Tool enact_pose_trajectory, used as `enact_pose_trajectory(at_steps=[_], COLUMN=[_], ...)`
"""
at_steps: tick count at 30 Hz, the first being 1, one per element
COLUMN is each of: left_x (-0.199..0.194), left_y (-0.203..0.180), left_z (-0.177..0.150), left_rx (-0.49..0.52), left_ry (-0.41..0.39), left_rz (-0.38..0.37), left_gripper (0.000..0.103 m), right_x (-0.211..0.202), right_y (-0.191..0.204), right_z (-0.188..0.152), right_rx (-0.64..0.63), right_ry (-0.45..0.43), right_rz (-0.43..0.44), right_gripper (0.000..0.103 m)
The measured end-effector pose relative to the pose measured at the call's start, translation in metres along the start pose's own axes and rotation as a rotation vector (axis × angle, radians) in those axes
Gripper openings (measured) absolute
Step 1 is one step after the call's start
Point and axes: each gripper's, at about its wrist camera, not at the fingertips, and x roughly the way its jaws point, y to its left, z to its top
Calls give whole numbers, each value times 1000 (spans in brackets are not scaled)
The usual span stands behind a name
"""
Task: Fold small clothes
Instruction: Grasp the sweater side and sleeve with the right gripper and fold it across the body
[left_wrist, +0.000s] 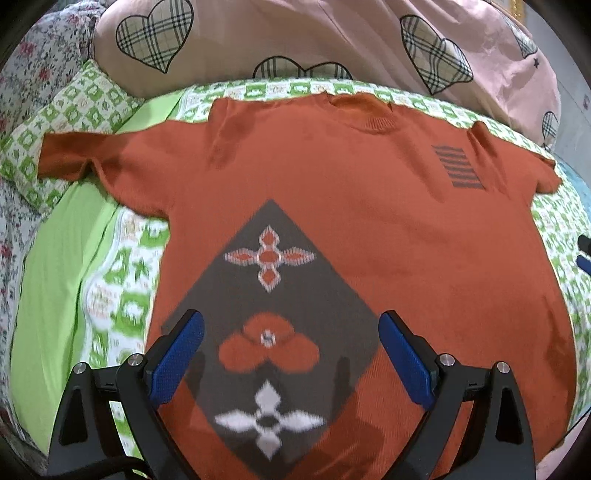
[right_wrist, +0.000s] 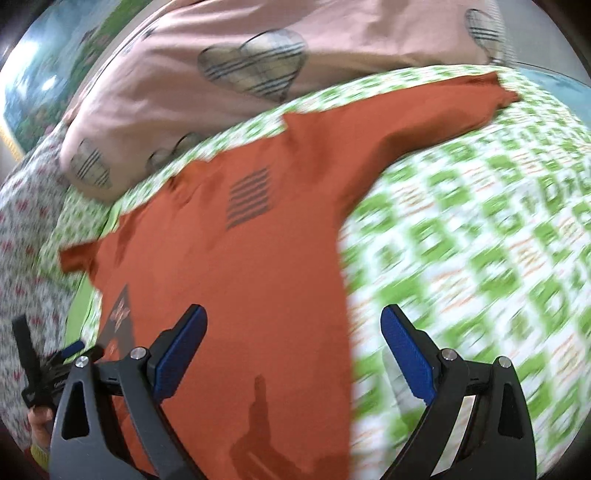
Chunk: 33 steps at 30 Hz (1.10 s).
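Note:
An orange sweater lies flat, front up, on a green-and-white patterned sheet, sleeves spread left and right. It has a grey diamond panel with flower motifs and a grey striped patch. My left gripper is open and empty above the sweater's lower middle. The sweater also shows in the right wrist view. My right gripper is open and empty above the sweater's right side edge. The left gripper shows at the lower left of the right wrist view.
A pink quilt with plaid hearts is bunched at the far side, just past the collar. A floral cover and a green-checked pillow lie at the left. The patterned sheet extends to the right of the sweater.

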Motion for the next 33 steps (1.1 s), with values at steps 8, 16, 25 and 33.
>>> enact_pose_trajectory(at_steps=[8, 16, 25, 33], left_x=[18, 47, 79, 73], left_y=[-2, -11, -28, -36], left_z=[31, 48, 44, 43], left_rx=[-6, -12, 2, 22], left_ry=[-13, 23, 108, 93], left_rz=[-3, 4, 25, -9], left_gripper=[96, 96, 96, 96], right_x=[-2, 16, 80, 73], right_y=[-83, -188, -290, -247], right_z=[61, 137, 204, 215], right_rx=[117, 263, 474, 359], right_ry=[-52, -163, -204, -178], right_rz=[-103, -218, -267, -174], right_gripper=[95, 73, 55, 8])
